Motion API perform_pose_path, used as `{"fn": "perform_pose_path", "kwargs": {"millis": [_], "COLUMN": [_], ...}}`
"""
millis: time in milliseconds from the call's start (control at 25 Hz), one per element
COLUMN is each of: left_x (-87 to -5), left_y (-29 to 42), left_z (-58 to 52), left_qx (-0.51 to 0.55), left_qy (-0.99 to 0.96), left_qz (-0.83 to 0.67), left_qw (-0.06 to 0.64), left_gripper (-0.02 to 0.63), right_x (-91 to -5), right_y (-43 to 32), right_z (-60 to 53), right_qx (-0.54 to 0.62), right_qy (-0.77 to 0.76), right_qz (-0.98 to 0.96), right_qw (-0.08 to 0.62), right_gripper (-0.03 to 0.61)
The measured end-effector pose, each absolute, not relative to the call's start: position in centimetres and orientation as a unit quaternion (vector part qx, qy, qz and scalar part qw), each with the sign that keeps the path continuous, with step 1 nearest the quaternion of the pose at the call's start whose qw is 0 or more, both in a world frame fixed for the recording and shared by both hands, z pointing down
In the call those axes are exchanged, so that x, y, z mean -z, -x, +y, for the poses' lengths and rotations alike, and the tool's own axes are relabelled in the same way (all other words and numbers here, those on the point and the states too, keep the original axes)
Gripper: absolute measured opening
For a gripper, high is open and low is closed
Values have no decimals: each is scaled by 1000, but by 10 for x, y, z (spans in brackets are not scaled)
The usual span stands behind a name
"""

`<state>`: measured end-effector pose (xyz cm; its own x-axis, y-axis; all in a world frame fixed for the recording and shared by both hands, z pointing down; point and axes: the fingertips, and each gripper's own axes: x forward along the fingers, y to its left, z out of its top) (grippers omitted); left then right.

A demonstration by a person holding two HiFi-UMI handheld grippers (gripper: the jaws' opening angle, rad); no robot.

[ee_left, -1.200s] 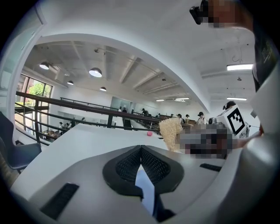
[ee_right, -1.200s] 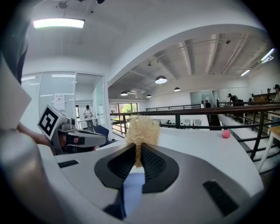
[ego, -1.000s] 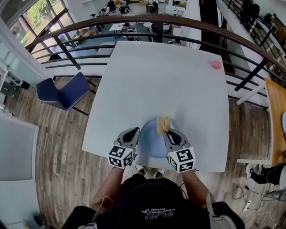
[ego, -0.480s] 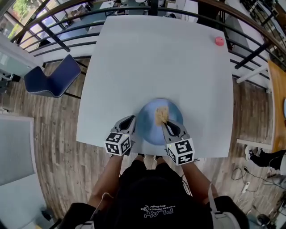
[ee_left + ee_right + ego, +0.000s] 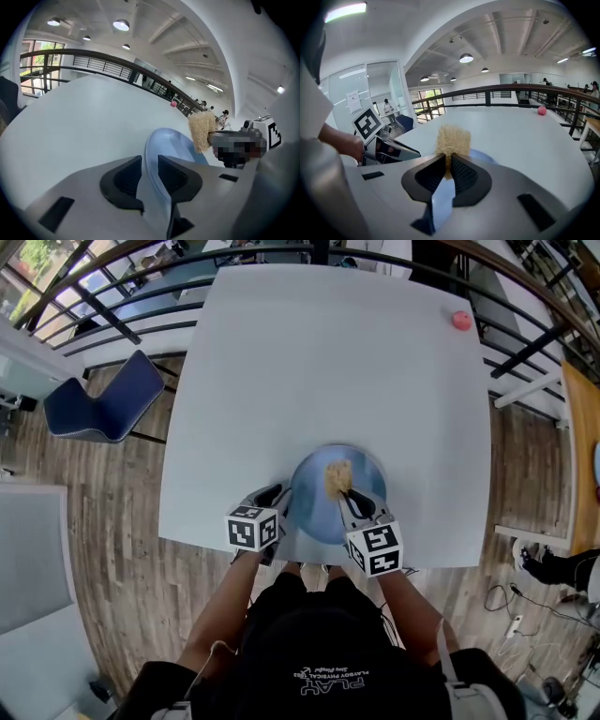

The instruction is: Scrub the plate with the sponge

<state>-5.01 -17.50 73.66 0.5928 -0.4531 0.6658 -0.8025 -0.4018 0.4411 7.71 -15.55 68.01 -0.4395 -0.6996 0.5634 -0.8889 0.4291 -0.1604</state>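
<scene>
A light blue plate (image 5: 319,507) lies on the white table (image 5: 328,362) near its front edge. My left gripper (image 5: 279,504) is at the plate's left rim. In the left gripper view the plate (image 5: 171,140) has its rim running between the jaws of that gripper (image 5: 150,174), which are opening; a thin gap shows beside each pad. My right gripper (image 5: 347,498) is shut on a tan fibrous sponge (image 5: 337,475) over the plate's middle. The right gripper view shows the sponge (image 5: 453,139) sticking up from those jaws (image 5: 449,171).
A small pink ball (image 5: 460,320) rests at the table's far right corner. A blue chair (image 5: 103,409) stands on the wooden floor to the left. A dark railing (image 5: 141,310) runs behind the table. The table's front edge is just below the plate.
The sponge in my right gripper has moved from the plate's far rim toward its middle. My left gripper stays at the plate's left rim.
</scene>
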Motion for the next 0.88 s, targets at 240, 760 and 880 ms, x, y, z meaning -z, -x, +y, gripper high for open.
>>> {"fn": "perform_pose_path", "kwargs": {"millis": [240,760,880], "left_x": [-755,-780,-783], "left_y": [44,27,30], "left_z": [-169,-154,-154], "left_qx": [-223,-211,-214], "left_qy": [-782,-747,-741], "left_qz": [-355,-301,-310], "left_qw": [461,554,556], "left_gripper": [115,109,63], "right_x": [-684,-688,-690], "right_y": [-76,-77,-79], "right_z": [-160,-158,-155], "right_qx": [-228,-237,-241], "right_qy": [-483,-478,-479], "right_qz": [-816,-814,-812], "right_qw": [219,231,231], "right_gripper": [44,44,44]}}
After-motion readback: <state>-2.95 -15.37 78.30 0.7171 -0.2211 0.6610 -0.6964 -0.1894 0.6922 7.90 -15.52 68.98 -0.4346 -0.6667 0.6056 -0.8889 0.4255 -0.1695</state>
